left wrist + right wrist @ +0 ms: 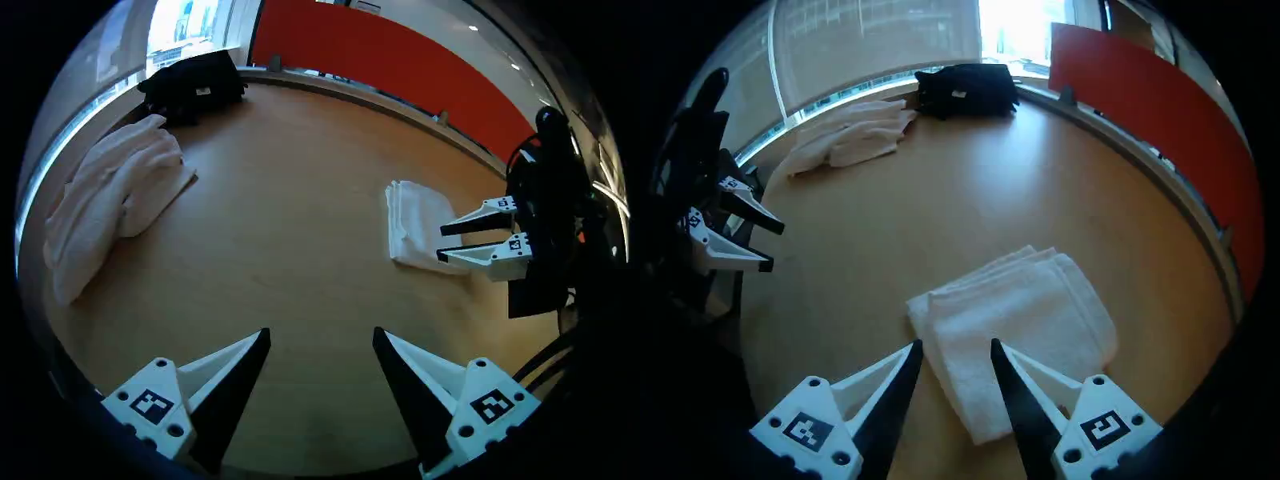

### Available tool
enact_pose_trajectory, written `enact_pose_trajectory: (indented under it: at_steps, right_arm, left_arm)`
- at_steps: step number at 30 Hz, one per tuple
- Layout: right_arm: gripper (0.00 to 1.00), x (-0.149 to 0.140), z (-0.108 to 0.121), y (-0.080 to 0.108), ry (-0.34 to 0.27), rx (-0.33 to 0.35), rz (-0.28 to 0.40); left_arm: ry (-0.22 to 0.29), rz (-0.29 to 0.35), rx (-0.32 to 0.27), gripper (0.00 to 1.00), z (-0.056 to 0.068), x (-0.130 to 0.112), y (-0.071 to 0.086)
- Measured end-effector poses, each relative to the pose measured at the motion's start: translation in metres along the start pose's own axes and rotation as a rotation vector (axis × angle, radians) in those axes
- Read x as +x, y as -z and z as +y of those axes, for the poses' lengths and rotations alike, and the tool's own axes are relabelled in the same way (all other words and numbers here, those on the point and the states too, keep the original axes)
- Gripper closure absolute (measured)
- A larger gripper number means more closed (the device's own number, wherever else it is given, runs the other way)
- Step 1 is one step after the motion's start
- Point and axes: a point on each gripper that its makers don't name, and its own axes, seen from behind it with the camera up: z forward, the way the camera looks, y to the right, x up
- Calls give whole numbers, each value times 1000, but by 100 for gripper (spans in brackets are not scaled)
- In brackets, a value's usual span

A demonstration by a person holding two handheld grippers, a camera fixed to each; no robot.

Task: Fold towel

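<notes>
A folded white towel [1024, 320] lies flat on the wooden table [960, 200]. My right gripper [954, 344] is open, its fingertips just over the towel's near left corner and nothing pressed between them. In the left gripper view the same folded towel [412, 224] sits at the right, with the right gripper [440, 244] at its edge. My left gripper [320, 332] is open over bare wood, well short of the towel. It also appears at the left edge of the right gripper view as the left gripper [774, 248].
A loose pile of white towels [120, 192] lies at the table's far side near the window, seen too as the pile [852, 132]. A black bag [192, 84] sits beside it. A red panel [384, 64] runs behind the table edge.
</notes>
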Motion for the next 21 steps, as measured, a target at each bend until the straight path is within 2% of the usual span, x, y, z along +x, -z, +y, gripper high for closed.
enact_pose_trajectory:
  at_steps: [15,21]
  right_arm:
    - [35,-53,14,28,-82,-81,-43]
    - [35,-67,17,33,-101,-99,-57]
  left_arm:
    - [-7,-3,-5,5,2,1,-2]
    - [-13,-6,-9,5,5,0,-3]
